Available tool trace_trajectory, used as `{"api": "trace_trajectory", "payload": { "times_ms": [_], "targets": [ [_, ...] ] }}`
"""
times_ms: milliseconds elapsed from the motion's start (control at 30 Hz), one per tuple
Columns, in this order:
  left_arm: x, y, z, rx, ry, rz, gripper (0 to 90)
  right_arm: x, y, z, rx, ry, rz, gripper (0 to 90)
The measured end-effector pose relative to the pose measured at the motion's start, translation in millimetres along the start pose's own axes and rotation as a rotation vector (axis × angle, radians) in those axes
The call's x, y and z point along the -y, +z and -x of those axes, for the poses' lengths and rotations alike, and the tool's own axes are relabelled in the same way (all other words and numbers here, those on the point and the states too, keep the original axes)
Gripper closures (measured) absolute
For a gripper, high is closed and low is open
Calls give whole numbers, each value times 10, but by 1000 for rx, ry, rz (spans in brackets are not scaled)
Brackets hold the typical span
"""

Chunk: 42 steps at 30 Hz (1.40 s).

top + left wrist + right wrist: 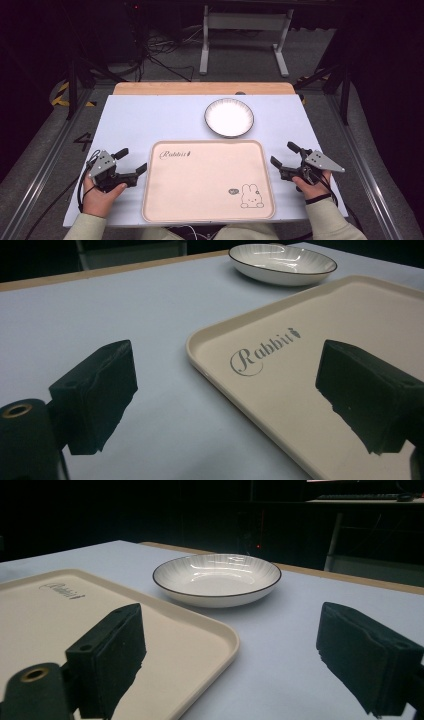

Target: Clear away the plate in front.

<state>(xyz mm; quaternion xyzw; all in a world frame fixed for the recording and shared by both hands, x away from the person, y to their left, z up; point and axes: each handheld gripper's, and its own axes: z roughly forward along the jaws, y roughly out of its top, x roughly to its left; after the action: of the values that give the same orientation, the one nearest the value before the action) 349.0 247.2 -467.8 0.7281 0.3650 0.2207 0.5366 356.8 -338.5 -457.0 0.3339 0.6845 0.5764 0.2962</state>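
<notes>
**Both grippers wide and empty beside the tray**

A cream tray (208, 181) lay on the pale surface (150, 120), with a white bowl (229, 117) just beyond its far edge — apart from it. The left gripper (133, 164) and the right gripper (283, 154) flanked the tray, jaws spread wide, holding nothing.

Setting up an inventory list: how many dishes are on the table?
1. A white plate with a dark rim sits on the table just beyond the far edge of the beige tray. Nothing suggests another is hidden.
</notes>
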Motion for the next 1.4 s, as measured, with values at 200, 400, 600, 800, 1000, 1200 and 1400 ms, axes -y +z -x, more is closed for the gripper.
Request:
{"api": "trace_trajectory", "payload": {
  "times_ms": [200, 400, 600, 800, 1000, 1200, 1400],
  "targets": [
    [-41, 4, 2, 3, -39, -23, 114, -2, 5, -16, -13, -22, -5, 134],
    [-170, -1, 39, 3, -44, -28, 124, -3, 5, -12, -14, -18, -7, 137],
    [-367, 73, 65, 21, -30, -12, 132, -5, 11, -7, -15, -11, -11, 132],
    [-496, 123, 101, 31, -9, 13, 127, -5, 7, 1, -19, -6, -9, 117],
    [-615, 193, 113, 45, -19, 39, 123, -2, 0, 4, -17, 1, -4, 112],
    [-771, 333, 157, 64, 7, 40, 126, -1, 1, -1, -11, -5, -2, 111],
    [-913, 556, 220, 91, 27, 29, 126, -1, 4, -10, -9, -15, -4, 82]
  ]
}}
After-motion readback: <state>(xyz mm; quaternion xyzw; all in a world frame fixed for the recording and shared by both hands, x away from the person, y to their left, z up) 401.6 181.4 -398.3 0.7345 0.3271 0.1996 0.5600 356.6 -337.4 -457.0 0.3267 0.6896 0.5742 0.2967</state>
